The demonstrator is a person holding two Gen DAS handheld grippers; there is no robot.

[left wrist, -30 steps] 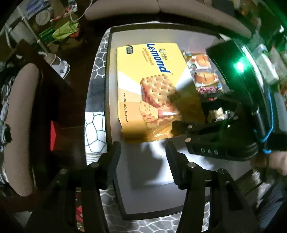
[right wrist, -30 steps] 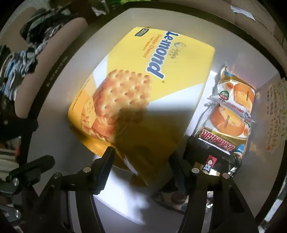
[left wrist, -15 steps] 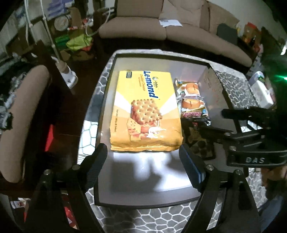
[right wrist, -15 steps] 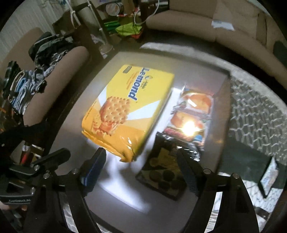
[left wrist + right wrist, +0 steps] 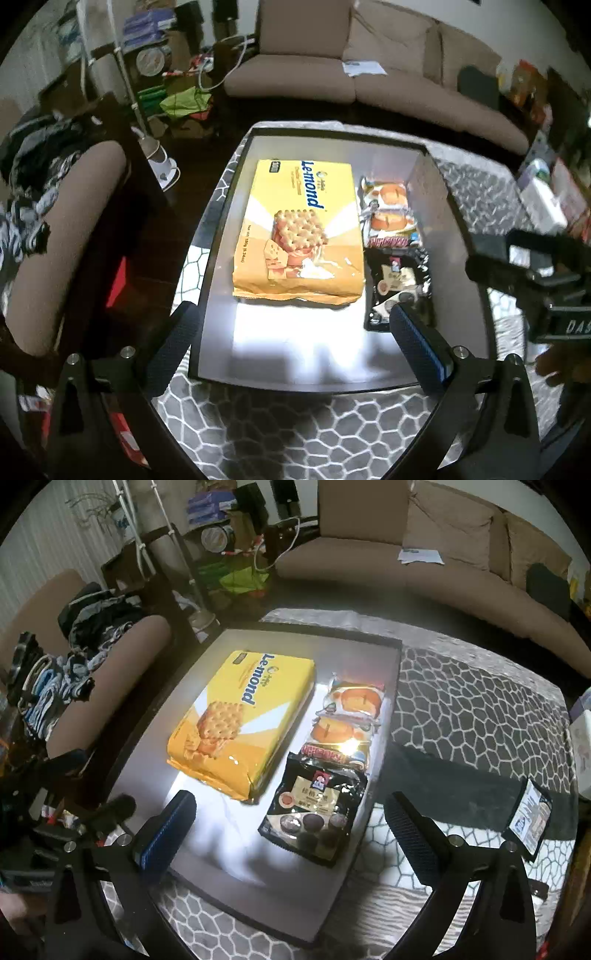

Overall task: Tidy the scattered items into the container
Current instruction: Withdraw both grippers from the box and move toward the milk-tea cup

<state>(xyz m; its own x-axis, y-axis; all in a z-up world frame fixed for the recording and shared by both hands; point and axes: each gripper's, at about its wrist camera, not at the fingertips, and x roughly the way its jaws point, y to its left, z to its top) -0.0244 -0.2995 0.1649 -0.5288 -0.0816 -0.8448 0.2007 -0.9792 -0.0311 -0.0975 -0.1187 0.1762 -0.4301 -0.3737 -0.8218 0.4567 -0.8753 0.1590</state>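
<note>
A grey, dark-rimmed shallow box (image 5: 218, 321) (image 5: 207, 860) sits on the table. Inside lie a yellow Le-mond cracker pack (image 5: 299, 229) (image 5: 240, 723), an orange-and-white snack pack (image 5: 389, 214) (image 5: 347, 716) and a black snack bag (image 5: 399, 280) (image 5: 317, 808). My left gripper (image 5: 295, 343) is open and empty, held above the box's near edge. My right gripper (image 5: 291, 830) is open and empty, above the near end of the box. The right gripper also shows in the left wrist view (image 5: 535, 288), to the right of the box.
The table has a grey honeycomb-patterned cloth (image 5: 472, 709). A small packet (image 5: 530, 819) lies on a dark patch at its right. A brown sofa (image 5: 369, 85) stands behind, an armchair with clothes (image 5: 55, 206) on the left, clutter on the floor beyond.
Both grippers have pulled back and up from the box, and their jaws have opened wider. The cracker pack lies flat in the box, no longer near the right gripper's jaws.
</note>
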